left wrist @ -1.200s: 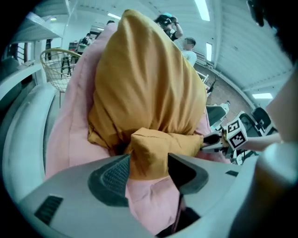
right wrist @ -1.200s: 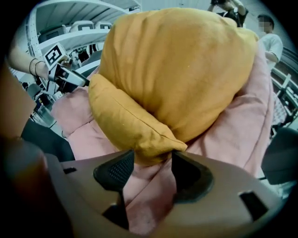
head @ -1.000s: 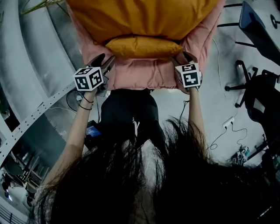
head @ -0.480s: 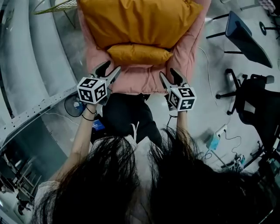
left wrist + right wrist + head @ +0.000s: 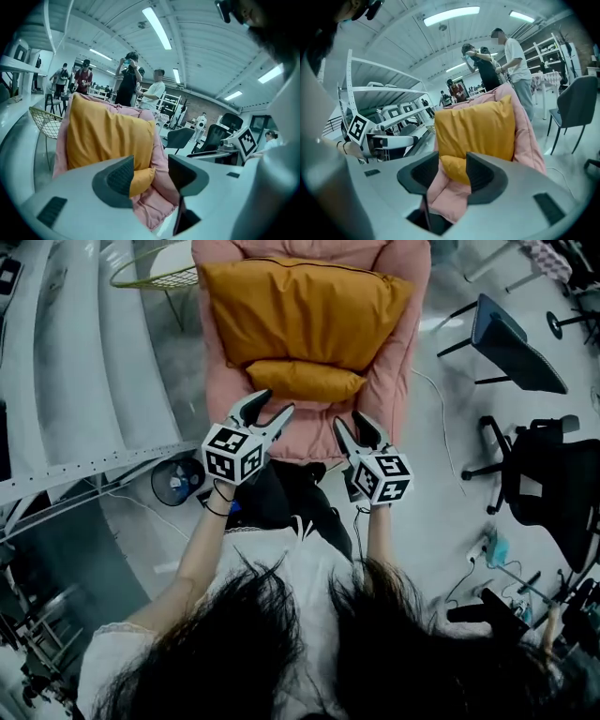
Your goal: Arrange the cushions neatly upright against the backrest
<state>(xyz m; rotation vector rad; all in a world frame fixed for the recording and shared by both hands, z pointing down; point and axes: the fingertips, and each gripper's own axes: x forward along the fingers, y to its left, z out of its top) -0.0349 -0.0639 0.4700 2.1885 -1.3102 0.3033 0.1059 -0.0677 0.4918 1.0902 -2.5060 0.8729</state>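
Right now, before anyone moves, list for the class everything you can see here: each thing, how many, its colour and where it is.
armchair: one, pink, padded, top centre of the head view
large cushion: one, orange, upright against the armchair's backrest
small cushion: one, orange, on the seat in front of the large cushion
wire basket stand: one, yellow, left of the armchair
shelving: one, white, far left
fan: one, dark, on the floor beside the shelving
dark chairs: at least two, on the floor at right
bystanders: several, behind the armchair
left gripper: one, white, before the seat's front edge, jaws apart, empty
right gripper: one, white, beside it, jaws apart though just closing, nothing between them
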